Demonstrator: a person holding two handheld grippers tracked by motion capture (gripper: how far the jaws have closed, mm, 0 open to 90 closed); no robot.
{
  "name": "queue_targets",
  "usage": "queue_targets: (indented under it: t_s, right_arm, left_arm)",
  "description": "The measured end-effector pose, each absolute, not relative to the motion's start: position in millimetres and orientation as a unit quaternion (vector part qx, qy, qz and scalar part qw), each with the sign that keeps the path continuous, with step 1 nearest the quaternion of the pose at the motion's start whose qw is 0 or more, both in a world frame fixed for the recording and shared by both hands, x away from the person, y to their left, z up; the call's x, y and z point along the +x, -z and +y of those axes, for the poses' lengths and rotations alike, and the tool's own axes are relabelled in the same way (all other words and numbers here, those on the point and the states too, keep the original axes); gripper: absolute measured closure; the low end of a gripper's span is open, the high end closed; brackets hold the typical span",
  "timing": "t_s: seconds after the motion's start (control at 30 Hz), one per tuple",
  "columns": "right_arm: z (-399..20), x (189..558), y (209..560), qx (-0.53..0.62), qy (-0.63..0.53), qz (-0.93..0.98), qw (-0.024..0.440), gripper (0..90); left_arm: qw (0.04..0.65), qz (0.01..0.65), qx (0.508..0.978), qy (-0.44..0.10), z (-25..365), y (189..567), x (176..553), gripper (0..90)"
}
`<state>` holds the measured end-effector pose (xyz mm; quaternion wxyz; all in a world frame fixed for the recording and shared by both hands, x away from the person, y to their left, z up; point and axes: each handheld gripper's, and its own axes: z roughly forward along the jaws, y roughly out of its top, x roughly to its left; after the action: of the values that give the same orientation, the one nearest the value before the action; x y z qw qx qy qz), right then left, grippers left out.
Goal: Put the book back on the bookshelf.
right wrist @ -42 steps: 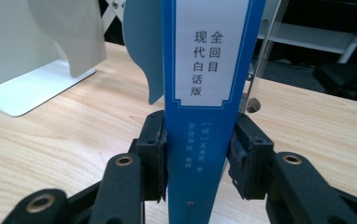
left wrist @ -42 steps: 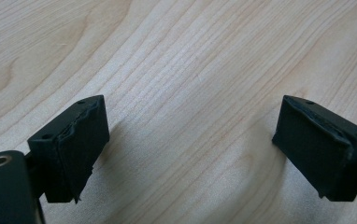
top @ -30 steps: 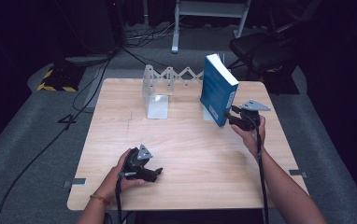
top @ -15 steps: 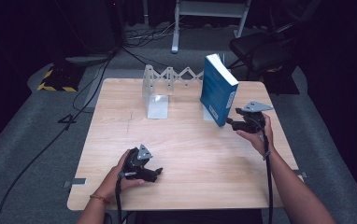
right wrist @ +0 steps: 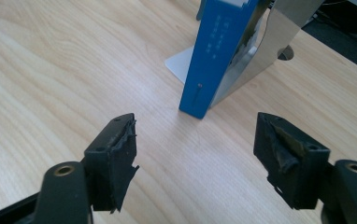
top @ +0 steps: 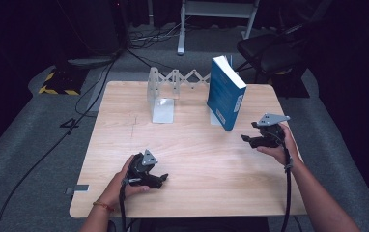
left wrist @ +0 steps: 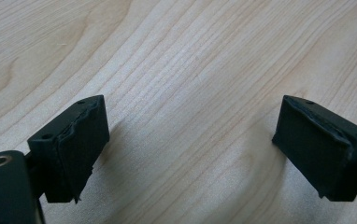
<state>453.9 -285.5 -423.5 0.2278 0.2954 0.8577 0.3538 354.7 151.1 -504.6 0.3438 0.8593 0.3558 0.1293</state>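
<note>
A blue book [top: 226, 94] stands upright on the wooden table [top: 197, 159], leaning on a metal bookend plate [right wrist: 279, 32]. In the right gripper view the book's spine [right wrist: 216, 51] rises just beyond the jaws. My right gripper [top: 248, 137] sits a short way to the right of the book. Its jaws have just been opening, it now stands open, and nothing is between the pads [right wrist: 195, 158]. My left gripper [top: 162, 180] rests near the table's front edge. It is open over bare wood [left wrist: 190, 149].
A folding metal book rack [top: 162, 92] stands at the back of the table, left of the book. Behind the table are a dark chair [top: 269, 53], floor cables and a yellow-black striped block [top: 57, 82].
My right gripper has drawn back from the book's lower edge toward the right and the front, and its jaws have spread. The book stays upright. The left hand has not moved.
</note>
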Motion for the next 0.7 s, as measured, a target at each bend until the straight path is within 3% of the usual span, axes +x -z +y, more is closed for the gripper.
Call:
queue_targets:
  t_s: [0.7]
  right_arm:
    - [-327.8,413.6,452.9,0.296,-0.326,0.874,0.204,28.7]
  left_arm:
    - [0.344,0.356,0.859,-0.129,151.1,504.6,354.7,10.6]
